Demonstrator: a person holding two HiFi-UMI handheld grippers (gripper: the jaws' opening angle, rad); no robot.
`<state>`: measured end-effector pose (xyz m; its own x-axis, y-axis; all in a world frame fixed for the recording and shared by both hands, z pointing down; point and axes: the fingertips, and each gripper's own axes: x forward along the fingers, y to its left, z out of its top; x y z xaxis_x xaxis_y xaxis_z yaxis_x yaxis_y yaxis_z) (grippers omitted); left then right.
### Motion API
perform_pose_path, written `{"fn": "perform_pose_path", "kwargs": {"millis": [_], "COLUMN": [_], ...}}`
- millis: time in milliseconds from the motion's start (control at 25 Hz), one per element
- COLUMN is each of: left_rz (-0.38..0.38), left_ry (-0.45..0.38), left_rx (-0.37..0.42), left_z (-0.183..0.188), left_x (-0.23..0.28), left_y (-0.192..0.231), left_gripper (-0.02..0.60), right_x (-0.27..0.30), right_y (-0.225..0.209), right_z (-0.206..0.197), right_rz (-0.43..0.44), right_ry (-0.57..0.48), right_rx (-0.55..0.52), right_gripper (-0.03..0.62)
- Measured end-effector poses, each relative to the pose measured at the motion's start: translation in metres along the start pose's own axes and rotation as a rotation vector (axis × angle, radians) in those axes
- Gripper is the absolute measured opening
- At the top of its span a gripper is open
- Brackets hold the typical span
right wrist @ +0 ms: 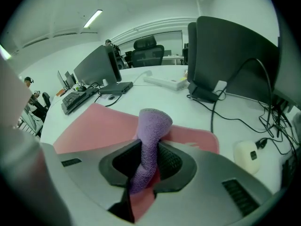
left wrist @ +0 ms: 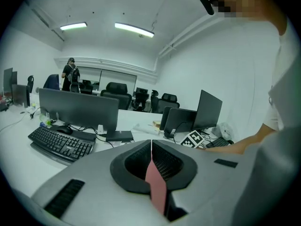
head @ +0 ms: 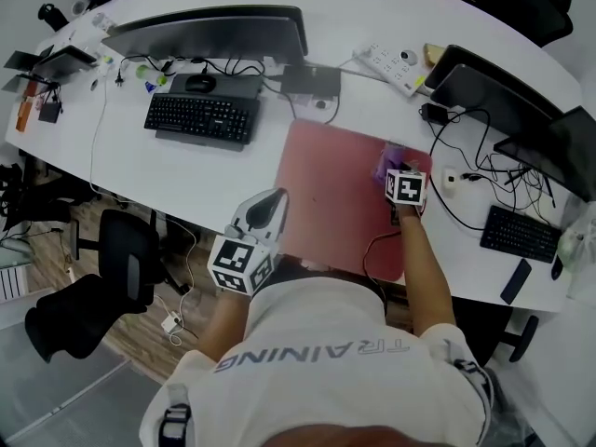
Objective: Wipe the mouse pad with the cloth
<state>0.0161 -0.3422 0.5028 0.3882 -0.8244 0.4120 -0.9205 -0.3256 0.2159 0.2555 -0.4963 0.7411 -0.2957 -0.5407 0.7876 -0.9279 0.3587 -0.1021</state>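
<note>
White curved office worktop [head: 186, 170] carries a flat pink rectangular mouse pad [head: 331, 203] at its near edge. The right gripper [right wrist: 149, 160] is clamped on a purple terry cloth [right wrist: 152, 128] over the pad's far right corner. The left gripper [left wrist: 151, 147], jaws pressed together and empty, is just beside the pad's left edge.

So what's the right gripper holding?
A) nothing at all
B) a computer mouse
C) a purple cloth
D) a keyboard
C: in the right gripper view, the right gripper is shut on the purple cloth, just above the pink mouse pad.
</note>
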Motion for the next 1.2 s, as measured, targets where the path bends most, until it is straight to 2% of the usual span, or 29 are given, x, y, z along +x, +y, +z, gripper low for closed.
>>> {"fn": "perform_pose_path", "kwargs": {"millis": [200,400,560,680,800,920,1200], "left_rz": [0.001,0.005,0.004,0.002,-0.009,-0.027,-0.008], "left_ry": [-0.018,-0.012,-0.006,-0.014,-0.029,-0.049,-0.07], "left_rx": [0.006,0.012,0.025,0.023,0.025,0.023,0.002], "left_z": [0.0,-0.001,-0.002,-0.001,0.003,0.01,0.01], "left_x": [0.006,0.008,0.005,0.001,-0.003,-0.014,-0.062], "left_y": [-0.041,-0.068,-0.076,-0.071,-0.06,-0.044,0.031], "left_gripper": [0.032,0.032,0.032,0.032,0.032,0.032,0.032], "right_x": [-0.025,-0.038,-0.044,-0.053,-0.07,-0.085,-0.083], "right_y": [-0.057,-0.097,-0.112,-0.106,-0.086,-0.044,0.131], "right_z": [-0.02,-0.032,-0.035,-0.032,-0.017,0.002,0.024], "right_rz": [-0.084,-0.095,-0.116,-0.107,-0.057,-0.001,0.189], "right_ry": [0.019,0.014,0.009,-0.014,-0.078,-0.134,-0.143], "right_rx": [-0.062,-0.029,-0.005,0.025,0.046,0.043,-0.036], "right_gripper": [0.103,0.103,0.104,0.103,0.101,0.101,0.102]}}
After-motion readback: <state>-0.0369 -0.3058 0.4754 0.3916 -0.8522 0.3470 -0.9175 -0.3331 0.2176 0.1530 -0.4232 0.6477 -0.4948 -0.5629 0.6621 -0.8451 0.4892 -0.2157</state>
